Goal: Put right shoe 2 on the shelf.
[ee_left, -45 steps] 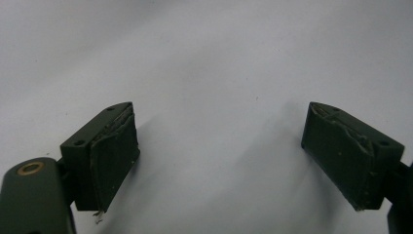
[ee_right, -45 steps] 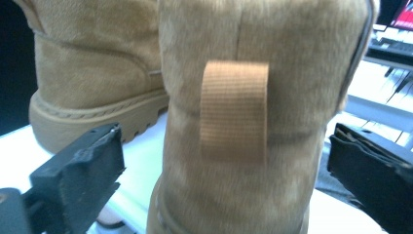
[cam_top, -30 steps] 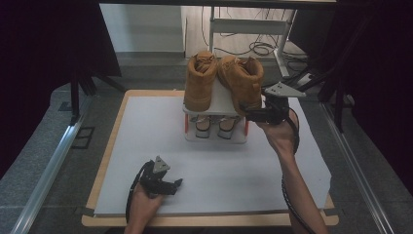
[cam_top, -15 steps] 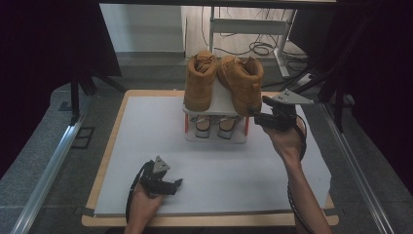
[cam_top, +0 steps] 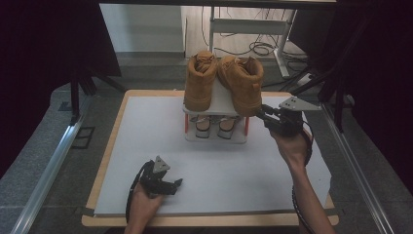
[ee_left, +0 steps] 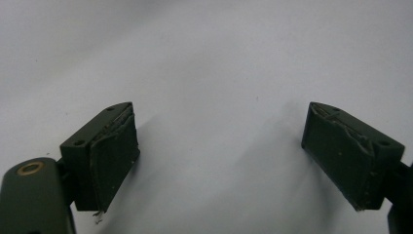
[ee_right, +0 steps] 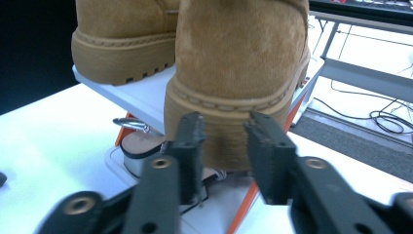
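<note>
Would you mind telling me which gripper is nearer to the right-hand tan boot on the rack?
Right. The right gripper is at that boot's heel; the left gripper rests low on the mat, well short of the rack.

The shoe rack stands on the table, toward its far edge and about midway across. On the rack's top shelf sit two boots side by side: the left boot and the right boot, heels toward the near side, the right one's heel reaching over the rack's near right corner. On the rack's lower shelf lies a pair of sandals. The right gripper is just right of the rack, at the right boot's heel. The left gripper lies well apart from the rack, near the table's front edge, left of it.
</note>
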The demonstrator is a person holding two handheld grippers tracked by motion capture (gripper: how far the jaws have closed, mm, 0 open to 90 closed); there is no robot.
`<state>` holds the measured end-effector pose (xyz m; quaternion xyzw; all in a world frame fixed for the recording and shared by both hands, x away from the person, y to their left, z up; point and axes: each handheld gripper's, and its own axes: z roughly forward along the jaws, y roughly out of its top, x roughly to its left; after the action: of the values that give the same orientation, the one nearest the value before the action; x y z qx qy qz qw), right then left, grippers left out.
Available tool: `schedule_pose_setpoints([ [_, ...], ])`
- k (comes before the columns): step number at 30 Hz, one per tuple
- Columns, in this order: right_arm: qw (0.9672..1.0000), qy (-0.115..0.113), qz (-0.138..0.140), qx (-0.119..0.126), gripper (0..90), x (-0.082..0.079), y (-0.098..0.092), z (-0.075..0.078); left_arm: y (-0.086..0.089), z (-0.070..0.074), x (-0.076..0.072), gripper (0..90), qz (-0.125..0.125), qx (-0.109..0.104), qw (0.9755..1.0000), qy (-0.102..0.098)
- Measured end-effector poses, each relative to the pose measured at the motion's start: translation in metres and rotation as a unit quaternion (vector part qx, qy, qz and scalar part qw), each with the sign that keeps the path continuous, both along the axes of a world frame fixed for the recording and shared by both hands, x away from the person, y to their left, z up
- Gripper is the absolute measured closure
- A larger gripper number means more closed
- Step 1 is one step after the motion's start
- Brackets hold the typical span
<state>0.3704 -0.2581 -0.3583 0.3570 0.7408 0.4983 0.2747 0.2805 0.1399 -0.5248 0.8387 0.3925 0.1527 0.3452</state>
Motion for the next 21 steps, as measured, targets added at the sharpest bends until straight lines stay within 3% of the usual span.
schedule_pose_setpoints([
  [5, 0.9998, -0.015, -0.003, -0.010, 89.3, -0.004, -0.004, -0.005, 0.000, 0.000, 0.000, 13.2, 0.001, -0.001, 1.0000, 0.000],
  [15, 0.9999, -0.001, -0.005, -0.013, 89.8, 0.002, -0.004, -0.016, 0.000, 0.000, 0.000, 13.2, 0.000, 0.001, 1.0000, 0.000],
  [21, 1.0000, 0.001, -0.001, -0.003, 89.8, 0.005, -0.004, -0.019, 0.000, 0.000, 0.000, 13.1, 0.000, 0.000, 1.0000, 0.001],
])
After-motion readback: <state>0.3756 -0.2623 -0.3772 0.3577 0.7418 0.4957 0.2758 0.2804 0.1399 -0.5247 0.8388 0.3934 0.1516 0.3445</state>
